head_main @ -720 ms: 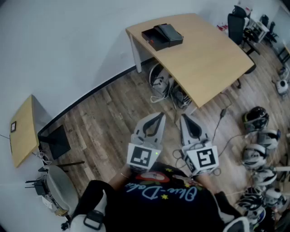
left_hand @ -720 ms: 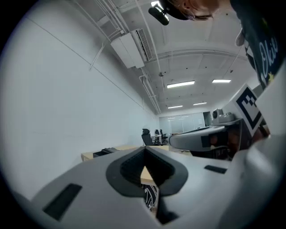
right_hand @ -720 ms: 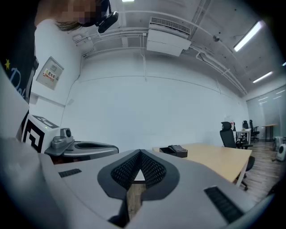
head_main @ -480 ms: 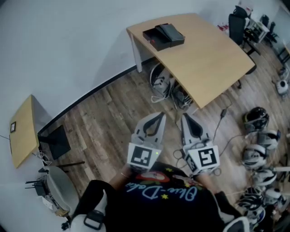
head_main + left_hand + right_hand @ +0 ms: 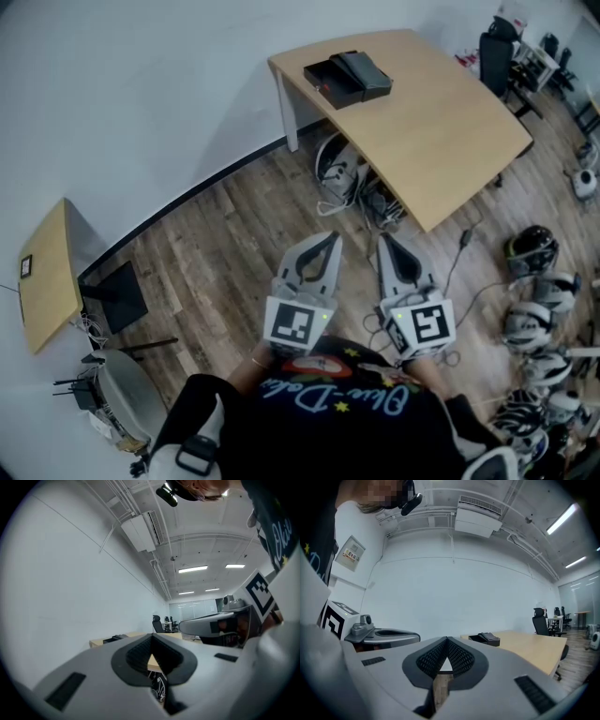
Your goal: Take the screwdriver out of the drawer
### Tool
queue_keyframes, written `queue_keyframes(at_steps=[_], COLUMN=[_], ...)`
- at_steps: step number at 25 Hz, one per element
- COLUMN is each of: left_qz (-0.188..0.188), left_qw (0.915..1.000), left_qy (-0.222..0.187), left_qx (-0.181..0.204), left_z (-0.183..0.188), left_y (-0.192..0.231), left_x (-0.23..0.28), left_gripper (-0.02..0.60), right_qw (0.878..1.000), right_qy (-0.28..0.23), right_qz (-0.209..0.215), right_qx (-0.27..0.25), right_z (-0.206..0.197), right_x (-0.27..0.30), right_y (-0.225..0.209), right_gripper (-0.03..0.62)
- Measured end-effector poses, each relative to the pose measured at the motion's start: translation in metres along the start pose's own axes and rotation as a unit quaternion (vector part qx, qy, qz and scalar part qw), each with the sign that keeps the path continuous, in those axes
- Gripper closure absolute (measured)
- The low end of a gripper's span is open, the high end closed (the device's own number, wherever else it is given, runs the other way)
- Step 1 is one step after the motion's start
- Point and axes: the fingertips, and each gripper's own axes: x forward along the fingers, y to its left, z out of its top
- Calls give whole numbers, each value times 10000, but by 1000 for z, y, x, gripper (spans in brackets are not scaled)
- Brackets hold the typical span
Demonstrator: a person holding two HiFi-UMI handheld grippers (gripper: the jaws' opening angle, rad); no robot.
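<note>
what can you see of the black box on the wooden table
The black box is a low, flat, dark unit in two parts: a black section with a reddish tinge along one edge and a dark grey piece lying against it. It rests on the light wooden table near its far corner by the white wall. Nothing else touches it.
</note>
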Motion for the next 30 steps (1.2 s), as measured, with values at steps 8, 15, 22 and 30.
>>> queue_keyframes(at_steps=[8, 15, 22, 30], left_qz=[33, 209, 653, 966], left_qw=[9998, 9996, 9977, 9949], left_qy=[60, 149, 137, 133], left_qx=[-187, -103, 139, 263], left_z=[-8, -12, -7, 1], left_y=[20, 40, 86, 117], left_x=[5, 24, 58, 106], left_gripper=[581, 581, 581, 581], right_qw=[9999, 9999, 9996, 9983], right_qy=[10, -62, -144, -193], right_qz=[-155, -99, 221, 546], right_qx=[8, 46, -28, -104], right_z=[1, 2, 13, 24], right_x=[16, 46, 102, 154], right_y=[-4, -23, -43, -74], right_gripper=[594, 594, 594, 595])
